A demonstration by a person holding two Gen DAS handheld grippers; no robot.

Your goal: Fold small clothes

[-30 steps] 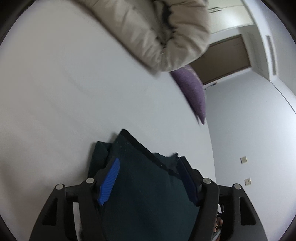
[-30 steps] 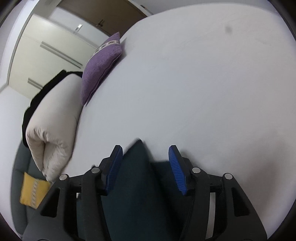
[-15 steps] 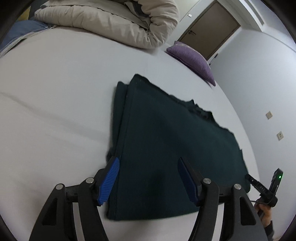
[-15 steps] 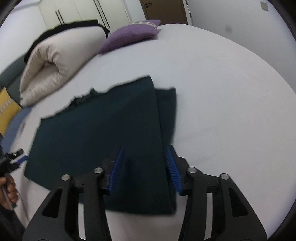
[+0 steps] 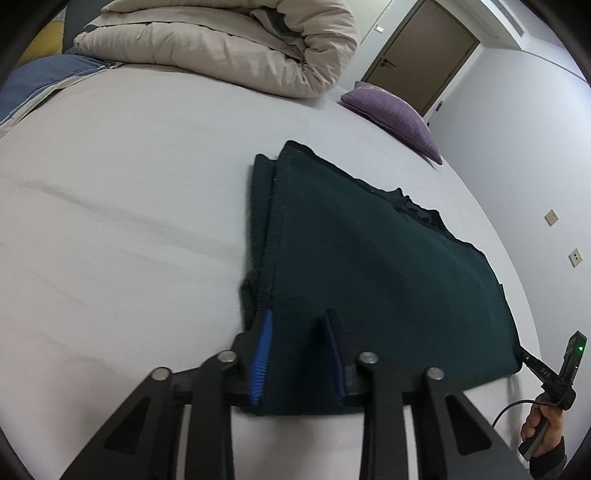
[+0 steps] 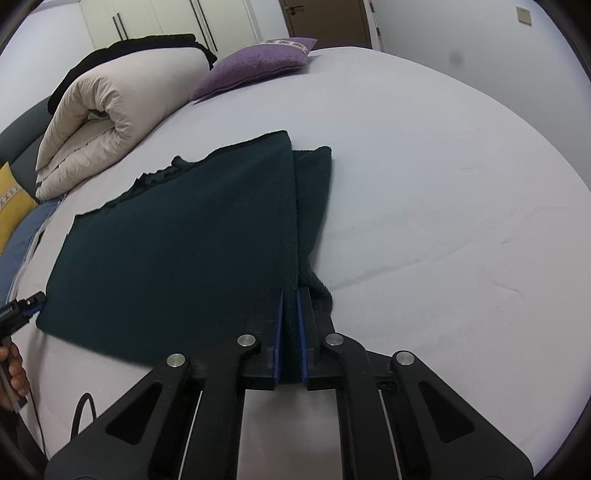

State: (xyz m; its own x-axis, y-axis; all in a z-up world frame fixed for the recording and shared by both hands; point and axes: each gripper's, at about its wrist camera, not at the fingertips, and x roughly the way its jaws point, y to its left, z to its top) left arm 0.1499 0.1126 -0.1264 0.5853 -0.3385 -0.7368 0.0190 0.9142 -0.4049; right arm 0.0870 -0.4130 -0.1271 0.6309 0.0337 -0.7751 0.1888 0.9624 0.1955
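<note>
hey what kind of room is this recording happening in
Most likely a bedroom. The dark green garment lies on a bed's wide white sheet, with a rolled beige duvet and a purple pillow near its far end, and white wardrobe doors behind them.

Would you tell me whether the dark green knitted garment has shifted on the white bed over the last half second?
No: the dark green knitted garment lies as before, far edge towards the purple cushion.

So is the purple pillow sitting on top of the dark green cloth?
No, the purple pillow lies far back on the bed, well apart from the dark green cloth.
</note>
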